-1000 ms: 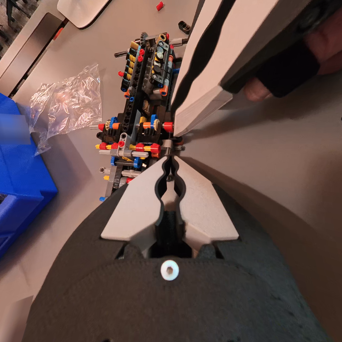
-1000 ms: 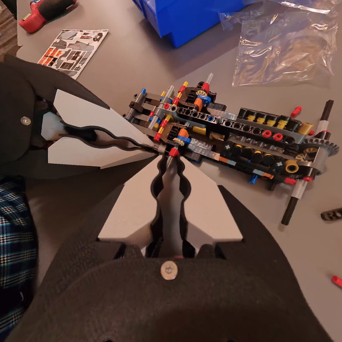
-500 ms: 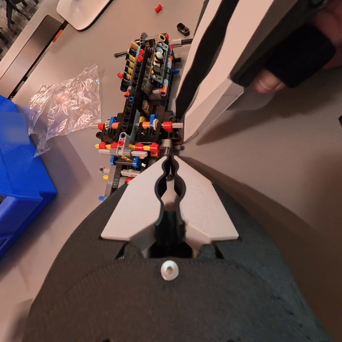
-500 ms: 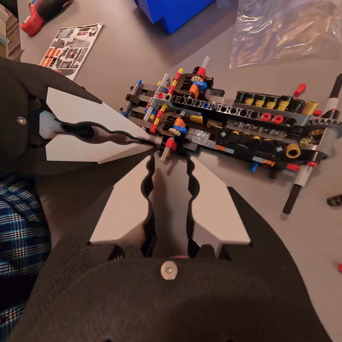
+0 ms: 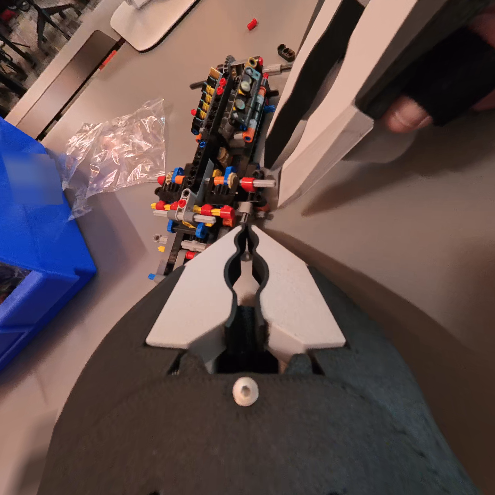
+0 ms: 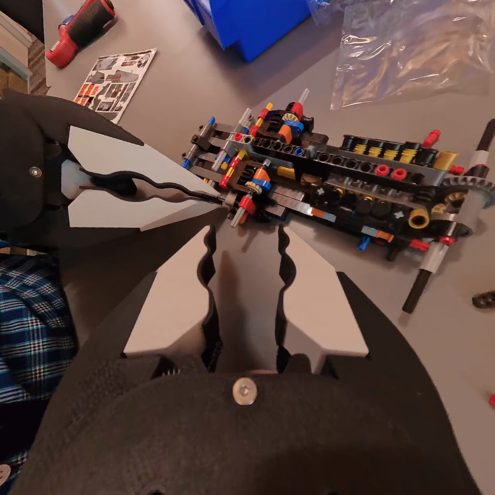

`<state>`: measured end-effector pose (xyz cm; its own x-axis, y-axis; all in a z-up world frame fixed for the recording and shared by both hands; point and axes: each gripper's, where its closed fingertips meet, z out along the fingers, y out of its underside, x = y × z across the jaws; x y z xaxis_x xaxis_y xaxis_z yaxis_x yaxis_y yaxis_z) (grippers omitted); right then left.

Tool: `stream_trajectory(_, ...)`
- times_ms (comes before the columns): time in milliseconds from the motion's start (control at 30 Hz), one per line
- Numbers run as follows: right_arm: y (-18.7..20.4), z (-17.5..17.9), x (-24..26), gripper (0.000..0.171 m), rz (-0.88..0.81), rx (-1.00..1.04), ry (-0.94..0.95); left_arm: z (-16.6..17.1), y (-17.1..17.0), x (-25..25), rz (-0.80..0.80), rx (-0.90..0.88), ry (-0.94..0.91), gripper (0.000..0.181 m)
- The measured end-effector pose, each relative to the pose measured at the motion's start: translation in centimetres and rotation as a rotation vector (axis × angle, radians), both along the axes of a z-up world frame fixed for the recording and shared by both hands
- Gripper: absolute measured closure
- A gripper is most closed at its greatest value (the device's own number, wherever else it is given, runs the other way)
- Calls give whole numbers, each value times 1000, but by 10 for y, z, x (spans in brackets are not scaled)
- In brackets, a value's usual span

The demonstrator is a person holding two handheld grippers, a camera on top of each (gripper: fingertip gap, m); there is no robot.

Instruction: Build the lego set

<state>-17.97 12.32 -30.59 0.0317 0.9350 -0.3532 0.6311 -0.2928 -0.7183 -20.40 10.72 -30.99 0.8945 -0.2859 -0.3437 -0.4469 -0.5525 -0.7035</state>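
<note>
Long, multicoloured lego technic chassis of black and grey beams, red and yellow bushes and gears (image 6: pixel 334 182) lies flat on the grey surface (image 6: pixel 401 361), between the two tools.

Left tool (image 5: pixel 244 227): pinched nearly shut on a thin dark-grey pin or axle stub (image 5: pixel 245 214) sticking out of the near end of the chassis. The right wrist view shows the same, its tips (image 6: pixel 218 199) meeting at that stub.

Right tool (image 6: pixel 245 229): wide open, holding nothing, tips just beside the chassis edge, near a short light-grey axle with a red bush (image 6: pixel 242 207).

Nearby: crumpled clear plastic bag (image 5: pixel 117 150), blue plastic bin (image 5: pixel 34 241), printed sticker sheet (image 6: pixel 115 80), red-and-black handled tool (image 6: pixel 80 29), loose small red piece (image 5: pixel 251 23).

Judgement: step appears to be seating or adjusting that red-bushed axle while the left side steadies the model. To do it well:
- keep the left pinch firm, no twisting, so the chassis does not slide;
- bring the right tips square to the axle, close on the bush or bare shaft, not on neighbouring gears;
- push along the axle's own line;
- watch for the far end lifting.
</note>
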Motion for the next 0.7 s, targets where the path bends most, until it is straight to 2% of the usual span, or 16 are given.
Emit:
stream_trajectory(33, -1, 0, -1, 127, 7, -8, -2, 0, 0, 0, -1, 0, 1, 181)
stream_trajectory(333, 1, -2, -10, 136, 26, -13, -10, -3, 3, -3, -28, -17, 17, 181)
stream_trajectory(433, 2, -1, -13, 145, 36, 12, 0, -4, 4, -2, -33, -20, 20, 181)
stream_trajectory(600, 2, 0, -14, 144, 45, 19, 3, -2, 0, -3, -49, -25, 0, 181)
stream_trajectory(700, 1, 0, -15, 144, 50, 24, 4, 11, -1, -11, -26, -1, -51, 181)
